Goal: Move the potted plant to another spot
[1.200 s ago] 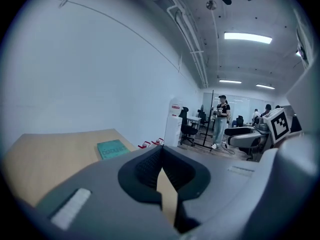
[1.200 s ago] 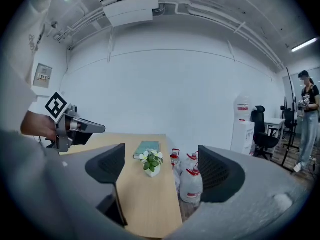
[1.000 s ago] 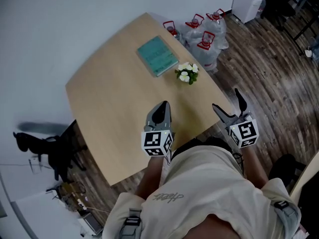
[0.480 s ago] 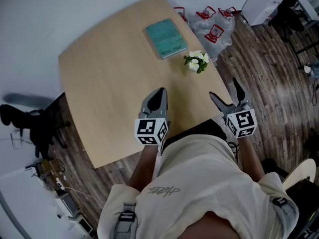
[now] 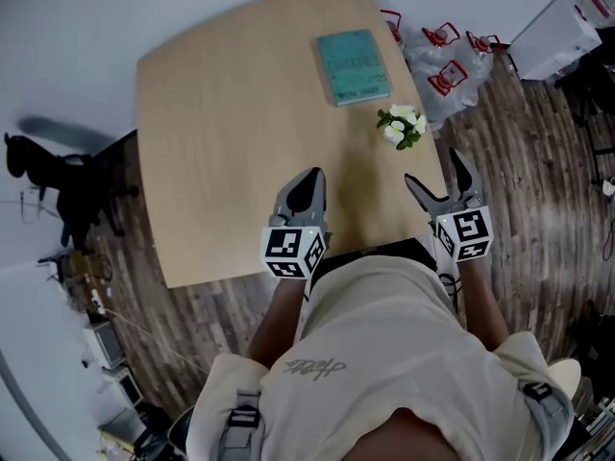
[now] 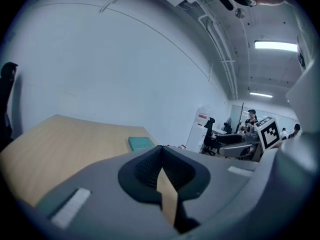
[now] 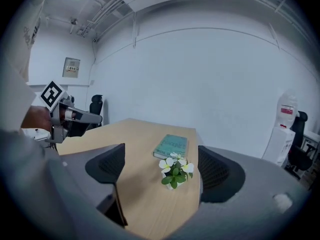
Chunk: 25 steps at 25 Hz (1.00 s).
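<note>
Pale wood worktop is carrying the potted plant near its right edge, just beside a teal book; the left gripper and right gripper are hovering short of it. In the left gripper view, the fingers are pressing together, empty. In the right gripper view, the fingers are gaping wide, framing the potted plant well ahead, so I judge the whole move is waiting to be done.

**Around the table: book, jugs, chair**

A light wooden table with rounded corners stood on a dark wood-plank floor. A flat teal book lay on the far part of the table, near its right edge. Beyond that corner, several clear plastic water jugs with red handles were grouped on the floor, and a white box-shaped cabinet stood just beside them. To the left of the table there was a black chair near a white wall. A long bright ceiling lamp was lit overhead.
</note>
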Each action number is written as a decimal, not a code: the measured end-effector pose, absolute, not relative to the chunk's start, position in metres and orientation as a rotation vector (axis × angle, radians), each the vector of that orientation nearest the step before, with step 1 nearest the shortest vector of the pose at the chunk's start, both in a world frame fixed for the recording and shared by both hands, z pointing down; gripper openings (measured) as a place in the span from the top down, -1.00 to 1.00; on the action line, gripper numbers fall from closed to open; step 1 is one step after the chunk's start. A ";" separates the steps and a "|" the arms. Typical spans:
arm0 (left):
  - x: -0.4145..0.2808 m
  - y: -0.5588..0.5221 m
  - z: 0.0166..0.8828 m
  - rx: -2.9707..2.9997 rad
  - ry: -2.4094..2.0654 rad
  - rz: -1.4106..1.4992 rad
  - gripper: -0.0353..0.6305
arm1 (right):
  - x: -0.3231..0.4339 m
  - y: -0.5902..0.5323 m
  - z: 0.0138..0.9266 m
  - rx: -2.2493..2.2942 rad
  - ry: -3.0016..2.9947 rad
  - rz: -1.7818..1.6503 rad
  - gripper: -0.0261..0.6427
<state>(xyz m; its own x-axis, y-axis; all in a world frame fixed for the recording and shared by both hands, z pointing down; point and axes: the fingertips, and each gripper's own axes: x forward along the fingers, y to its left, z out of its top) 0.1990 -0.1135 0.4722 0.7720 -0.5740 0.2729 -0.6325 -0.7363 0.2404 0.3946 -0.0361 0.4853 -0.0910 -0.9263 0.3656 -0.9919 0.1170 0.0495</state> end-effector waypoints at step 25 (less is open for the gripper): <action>0.258 -0.049 0.478 2.459 -1.281 0.441 0.85 | 0.456 -0.079 0.641 1.329 -2.164 0.292 -0.43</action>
<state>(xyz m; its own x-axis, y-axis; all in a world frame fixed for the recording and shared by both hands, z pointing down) 0.2576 -0.0489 0.4776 0.5474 -0.7255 0.4171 -0.8285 -0.5400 0.1482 0.4561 -0.0792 0.6406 -0.3377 -0.7439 0.5767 -0.8701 0.4803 0.1101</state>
